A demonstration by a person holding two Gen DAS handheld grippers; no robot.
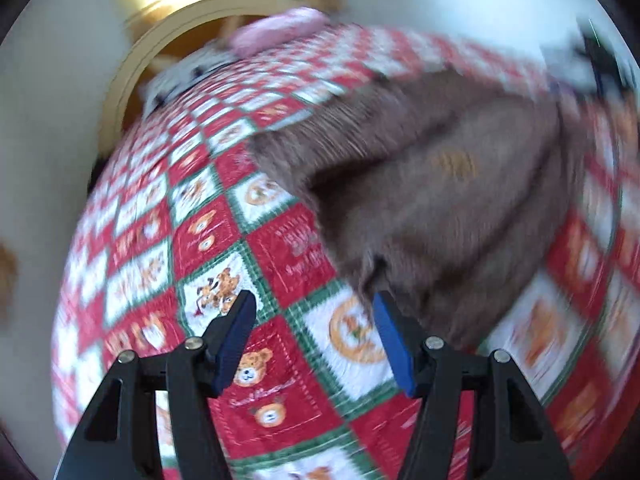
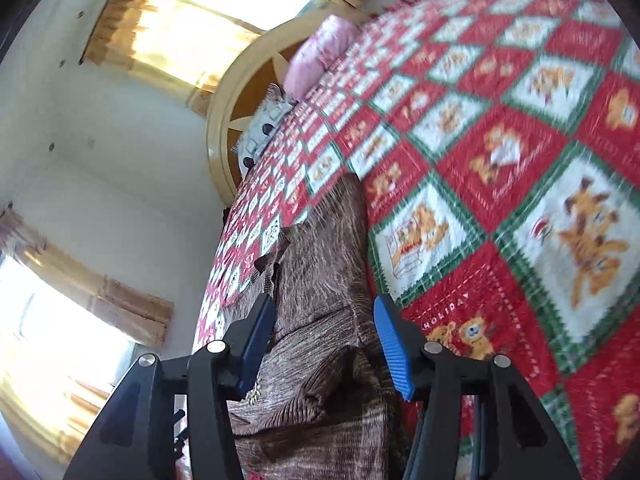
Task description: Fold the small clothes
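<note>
A small brown ribbed garment (image 1: 440, 200) lies on a red, white and green teddy-bear quilt (image 1: 280, 256). In the left wrist view it is blurred and fills the upper right. My left gripper (image 1: 314, 304) is open and empty, its right finger close to the garment's near corner. In the right wrist view the garment (image 2: 324, 280) stretches away along the quilt's (image 2: 500, 160) left edge. My right gripper (image 2: 324, 308) is open, its fingers standing either side of the garment, just above it.
A pink pillow (image 2: 324, 54) and a white spotted pillow (image 2: 264, 128) lie at the head of the bed against a round wooden headboard (image 2: 224, 92). Curtained windows (image 2: 180, 36) and white walls are beyond. The bed's left edge drops off beside the garment.
</note>
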